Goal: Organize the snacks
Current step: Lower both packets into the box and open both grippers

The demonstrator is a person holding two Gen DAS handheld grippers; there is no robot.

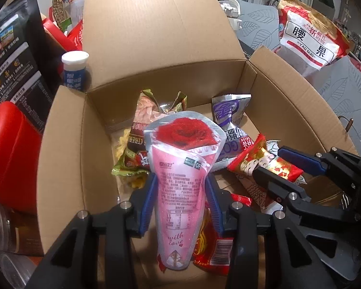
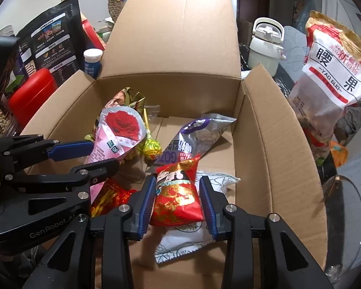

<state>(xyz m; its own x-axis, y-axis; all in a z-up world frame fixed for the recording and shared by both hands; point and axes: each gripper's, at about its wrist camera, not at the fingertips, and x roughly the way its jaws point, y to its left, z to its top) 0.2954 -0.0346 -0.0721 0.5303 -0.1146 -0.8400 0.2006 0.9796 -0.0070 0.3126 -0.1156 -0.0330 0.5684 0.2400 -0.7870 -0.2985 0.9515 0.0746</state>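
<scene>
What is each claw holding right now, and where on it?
Left claw: pink rose pouch, gripped mid-body. Right claw: red snack packet, gripped by its sides.

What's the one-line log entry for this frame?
left gripper: shut on pink rose pouch | right gripper: shut on red snack packet | both over open cardboard box | release: not yet
</scene>
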